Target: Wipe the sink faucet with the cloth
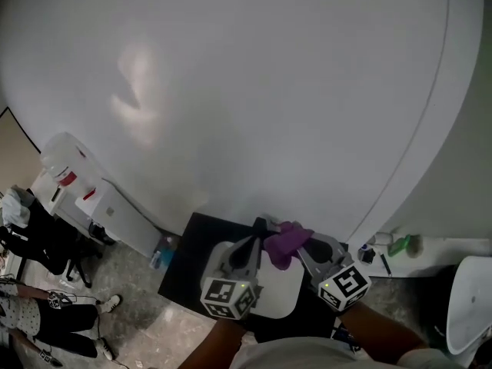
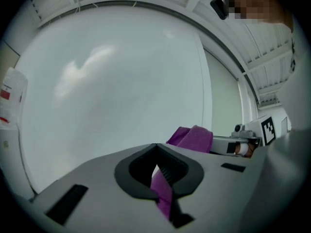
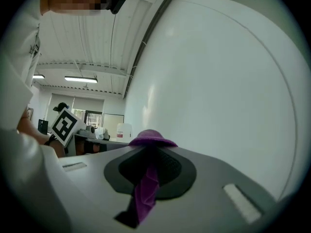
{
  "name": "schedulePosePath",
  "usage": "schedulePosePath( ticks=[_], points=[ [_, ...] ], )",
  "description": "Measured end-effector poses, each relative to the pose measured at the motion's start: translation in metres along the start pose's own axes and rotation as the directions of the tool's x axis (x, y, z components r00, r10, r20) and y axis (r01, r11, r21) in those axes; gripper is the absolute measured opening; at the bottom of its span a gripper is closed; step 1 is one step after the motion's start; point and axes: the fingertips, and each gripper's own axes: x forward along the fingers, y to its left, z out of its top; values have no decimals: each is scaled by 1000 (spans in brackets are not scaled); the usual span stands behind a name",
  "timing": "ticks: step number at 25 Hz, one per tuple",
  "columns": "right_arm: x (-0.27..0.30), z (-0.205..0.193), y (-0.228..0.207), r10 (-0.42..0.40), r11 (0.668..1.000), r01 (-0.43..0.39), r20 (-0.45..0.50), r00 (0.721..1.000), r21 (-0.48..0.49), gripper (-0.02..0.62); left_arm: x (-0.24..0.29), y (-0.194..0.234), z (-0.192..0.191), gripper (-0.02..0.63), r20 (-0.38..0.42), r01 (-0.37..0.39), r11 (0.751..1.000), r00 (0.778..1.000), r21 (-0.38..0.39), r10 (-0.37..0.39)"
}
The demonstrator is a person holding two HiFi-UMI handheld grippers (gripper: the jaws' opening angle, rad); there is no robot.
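Left gripper [image 1: 258,241] was closed on the cloth [image 1: 286,239], a purple strip pinched between its jaws. Right gripper [image 1: 301,246] was clamped on the same cloth the same way. The rest sat bunched just beyond both sets of fingertips, bridging them, with a white wall [image 1: 246,91] ahead of the jaws.

Soft, even light. Pale glare smears the white wall [image 1: 254,106] ahead. Strip lights [image 3: 80,79] glow in my right gripper view. Both gripper views bend, corners dark; my left gripper [image 2: 160,169] looks soft up close.
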Motion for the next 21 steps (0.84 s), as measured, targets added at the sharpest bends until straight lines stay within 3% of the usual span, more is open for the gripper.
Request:
schedulePosePath(
  ticks=[21],
  points=[
    [-12, 21, 3, 0, 998, -3, 42, 999, 64, 25, -2, -15, 0, 6, 1, 26, 1000, 1000, -12, -26]
  ],
)
